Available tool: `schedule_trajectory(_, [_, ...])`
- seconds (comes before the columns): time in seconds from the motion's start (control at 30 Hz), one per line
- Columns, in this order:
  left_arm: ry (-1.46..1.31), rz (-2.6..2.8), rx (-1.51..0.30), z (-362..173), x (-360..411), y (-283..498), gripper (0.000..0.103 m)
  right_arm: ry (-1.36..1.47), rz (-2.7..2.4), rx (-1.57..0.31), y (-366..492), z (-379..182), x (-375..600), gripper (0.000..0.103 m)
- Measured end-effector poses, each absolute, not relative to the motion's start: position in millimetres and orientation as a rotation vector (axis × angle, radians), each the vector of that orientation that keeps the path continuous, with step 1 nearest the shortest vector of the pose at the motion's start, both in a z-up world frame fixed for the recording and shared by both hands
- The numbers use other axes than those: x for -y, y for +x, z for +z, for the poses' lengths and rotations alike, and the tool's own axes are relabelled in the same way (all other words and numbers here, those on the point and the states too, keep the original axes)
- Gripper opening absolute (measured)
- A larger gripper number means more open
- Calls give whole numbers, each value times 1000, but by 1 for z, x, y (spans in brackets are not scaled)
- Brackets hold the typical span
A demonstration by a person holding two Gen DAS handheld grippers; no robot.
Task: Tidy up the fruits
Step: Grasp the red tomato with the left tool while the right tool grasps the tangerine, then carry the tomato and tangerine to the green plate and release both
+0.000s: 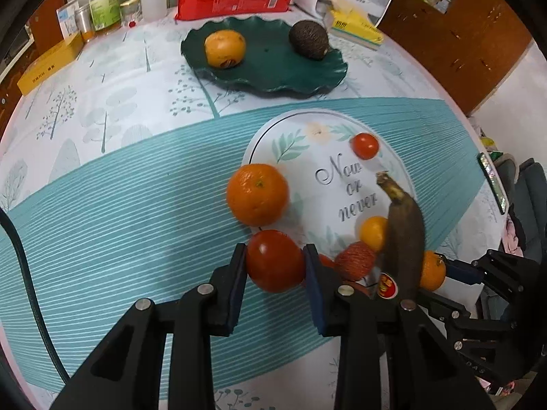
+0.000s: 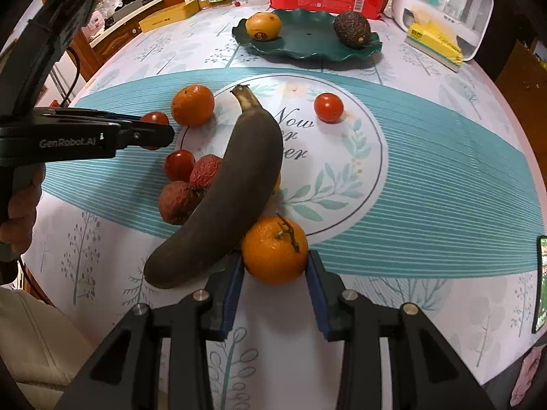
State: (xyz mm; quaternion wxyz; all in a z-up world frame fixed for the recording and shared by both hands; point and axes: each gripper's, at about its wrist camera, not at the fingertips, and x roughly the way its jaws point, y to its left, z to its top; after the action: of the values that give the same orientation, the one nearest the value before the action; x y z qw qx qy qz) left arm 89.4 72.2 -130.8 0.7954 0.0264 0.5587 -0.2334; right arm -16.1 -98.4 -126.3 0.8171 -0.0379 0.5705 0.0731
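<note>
- We have a tomato (image 1: 275, 261) pinched between the blue pads of our left gripper (image 1: 276, 266), the fingers drawn narrow against its two sides; in the right wrist view the same tomato (image 2: 154, 119) shows only as a red edge past the gripper's black fingers.
- Our right gripper (image 2: 275, 266) clasps a stemmed orange (image 2: 275, 249) at the near edge of the pile, its pads pressed to both flanks; the orange touches the lower end of a blackened banana (image 2: 225, 198).
- Left loose on the tablecloth (image 2: 427, 157) around the printed circle: a second orange (image 2: 192, 105), two small tomatoes, one beside the lychees (image 2: 179, 165) and one apart by the lettering (image 2: 328, 107), two wrinkled lychees (image 2: 191, 191) tucked against the banana, and a small yellow fruit (image 1: 373, 233) mostly hidden behind it.
- The green scalloped plate (image 2: 307, 46) at the far side already carries a yellow-orange fruit (image 2: 263, 26) and a dark avocado (image 2: 352, 29), with bare space between them.
- We judge this the pick-up step, both hands loaded and the sorting well short of done.
- Next, as we read it, each fruit must be lifted clear of its neighbours and carried across to the plate, then set down in the open middle; the orange risks nudging the banana as it leaves.
</note>
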Motion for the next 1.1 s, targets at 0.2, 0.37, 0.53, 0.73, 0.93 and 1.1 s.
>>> schedule_trajectory(0.2, [54, -518, -1168, -112, -76, 83, 30, -68, 124, -1154, -22, -101, 102, 36])
schedule_trajectory(0.37, [35, -514, -1159, -89, -83, 86, 30, -63, 103, -1101, -17, -75, 102, 36])
schedule_trajectory(0.53, [19, -529, -1122, -62, -85, 95, 30, -58, 86, -1085, -6, -60, 105, 36])
schedule_trajectory(0.73, [48, -549, -1051, -21, -74, 101, 30, -38, 56, -1064, 14, -40, 115, 36])
schedule_trajectory(0.93, [74, -539, -979, 21, -59, 120, 30, -4, 71, -1004, 53, 10, 133, 36])
schedule_trajectory(1.1, [93, -487, -931, 54, -42, 154, 31, -22, 110, -918, 97, 61, 146, 36])
